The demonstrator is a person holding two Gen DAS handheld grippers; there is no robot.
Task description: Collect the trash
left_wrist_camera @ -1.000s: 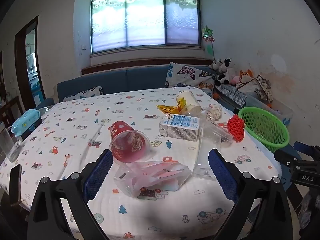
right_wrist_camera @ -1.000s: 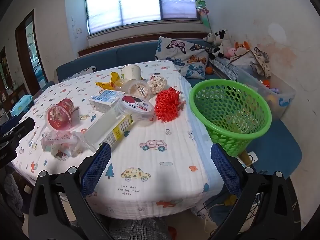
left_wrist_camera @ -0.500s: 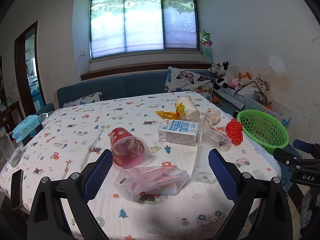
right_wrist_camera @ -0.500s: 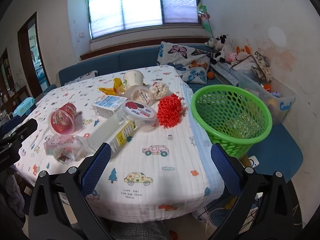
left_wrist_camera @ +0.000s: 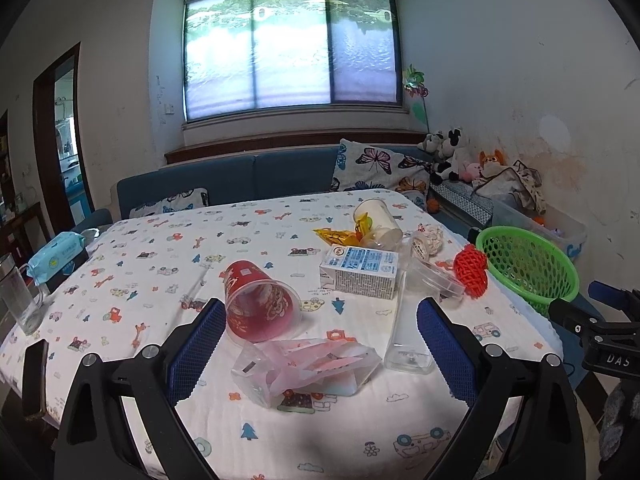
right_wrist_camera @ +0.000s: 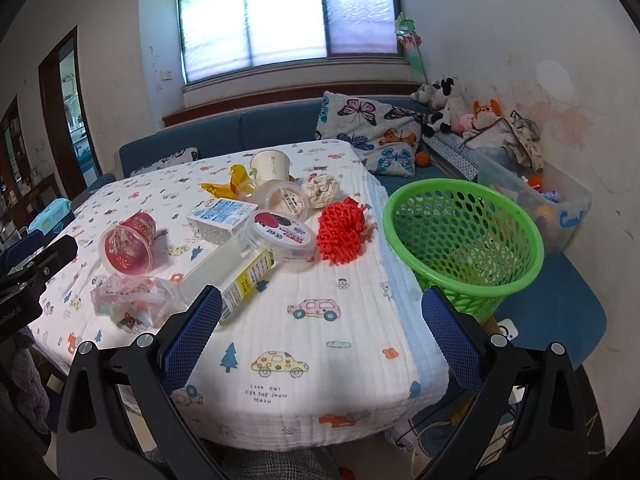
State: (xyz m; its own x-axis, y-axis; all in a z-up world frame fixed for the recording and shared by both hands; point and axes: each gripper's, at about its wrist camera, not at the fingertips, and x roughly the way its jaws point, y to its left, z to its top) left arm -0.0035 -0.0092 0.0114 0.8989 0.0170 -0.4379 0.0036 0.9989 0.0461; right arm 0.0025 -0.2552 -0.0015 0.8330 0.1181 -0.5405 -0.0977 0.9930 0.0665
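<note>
Trash lies on the table: a red cup (left_wrist_camera: 260, 308) on its side, a crumpled pink plastic bag (left_wrist_camera: 308, 368), a milk carton (left_wrist_camera: 360, 272), a clear box (left_wrist_camera: 408, 332), a round lidded tub (right_wrist_camera: 280, 236), red foam netting (right_wrist_camera: 342, 230), a paper cup (right_wrist_camera: 270, 166), a yellow wrapper (right_wrist_camera: 228, 184) and a crumpled tissue (right_wrist_camera: 320, 192). A green basket (right_wrist_camera: 464, 236) stands on a blue seat right of the table. My left gripper (left_wrist_camera: 318, 352) is open and empty above the bag. My right gripper (right_wrist_camera: 320, 332) is open and empty over the table's near edge.
A blue wipes pack (left_wrist_camera: 58, 256), a glass (left_wrist_camera: 18, 304) and a phone (left_wrist_camera: 34, 376) sit at the table's left edge. A blue sofa with cushions (right_wrist_camera: 368, 128) and stuffed toys (right_wrist_camera: 440, 104) runs behind; a clear storage bin (right_wrist_camera: 536, 196) stands at the right.
Both grippers have drawn back and risen a little from the table, so the view is wider. Nothing on the table has moved.
</note>
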